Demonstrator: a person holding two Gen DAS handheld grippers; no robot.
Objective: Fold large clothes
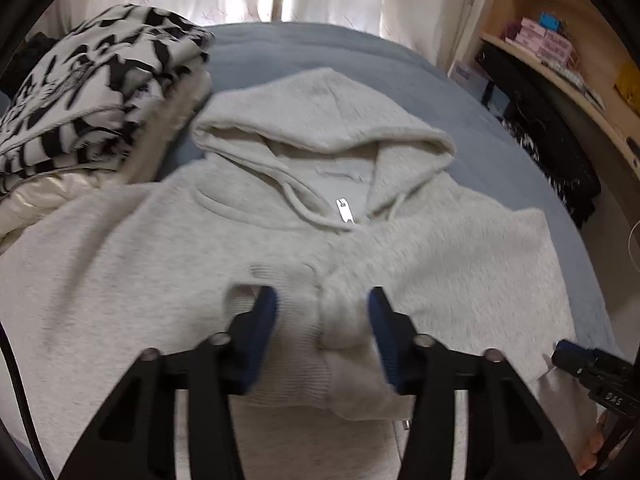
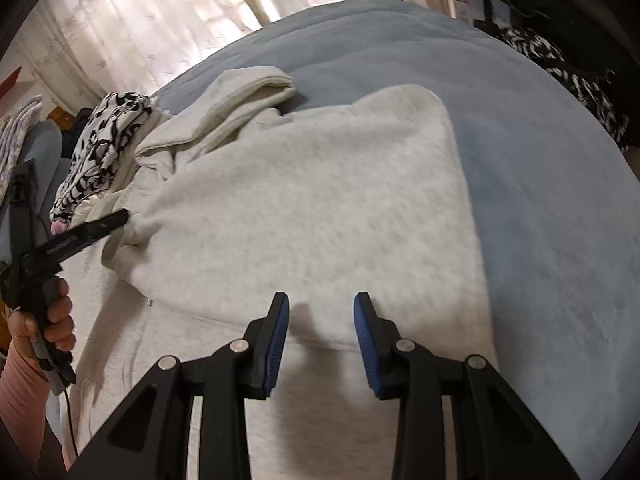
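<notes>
The pale grey hoodie [image 1: 160, 260] lies face up across the middle of the bed [image 1: 400, 64], its hood [image 1: 320, 116] towards the far edge by the curtain and its left shoulder just beside the stack of folded patterned clothes [image 1: 92, 80] at the left edge. My left gripper [image 1: 322, 316] appears clenched on the ribbed sleeve cuff [image 1: 296, 360], which is bunched between the blue pads over the chest, though motion blur makes the contact hard to confirm. My right gripper [image 2: 321, 320] hangs released above the folded-in right side of the body, with nothing between its pads. The main risk, as I judge it, is that bite on the cuff. It takes a loose wad rather than a flat edge, so the thick fleece could slide out while I carry the sleeve across. If I pull too hard, the sleeve may drag the shoulder with it and skew the fold that is already laid. My right jaws pin nothing, so the body is free to creep over the smooth bedcover. The drawstring [image 1: 296, 200] and zipper pull [image 1: 345, 211] sit loose at the neck and could get trapped under the sleeve, leaving a lump. Swinging wide to the left might also nudge the stack.
</notes>
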